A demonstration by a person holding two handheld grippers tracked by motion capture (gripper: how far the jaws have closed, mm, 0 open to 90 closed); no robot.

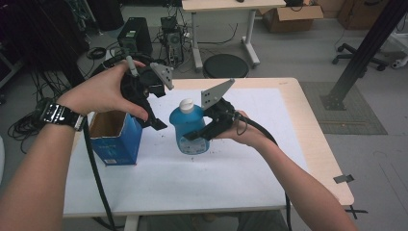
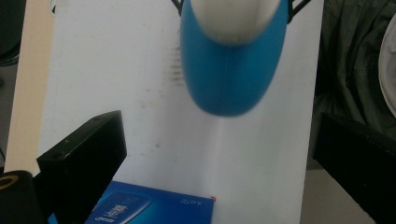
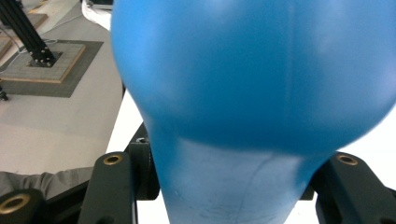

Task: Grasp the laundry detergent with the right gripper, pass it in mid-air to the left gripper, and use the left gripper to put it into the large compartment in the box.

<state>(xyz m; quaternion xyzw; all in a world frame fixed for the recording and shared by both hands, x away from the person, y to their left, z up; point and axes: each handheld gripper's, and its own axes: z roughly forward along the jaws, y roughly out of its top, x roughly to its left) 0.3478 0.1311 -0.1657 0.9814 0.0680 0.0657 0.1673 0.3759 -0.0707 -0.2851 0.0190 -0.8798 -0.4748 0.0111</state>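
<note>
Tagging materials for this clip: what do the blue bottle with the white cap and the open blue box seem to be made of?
Blue bottle with white cap: probably plastic, smooth and slightly glossy, with a moulded seam line in the right gripper view. Open blue box: likely cardboard, brown unprinted inside, printed glossy blue outside.

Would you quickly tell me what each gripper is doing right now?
Left gripper: open, holding nothing.
Right gripper: shut on the blue bottle.

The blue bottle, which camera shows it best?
The high view: the whole blue bottle with its white cap, clamped in the right gripper. The left gripper view shows its blurred body; the right gripper view, a close-up.
</note>
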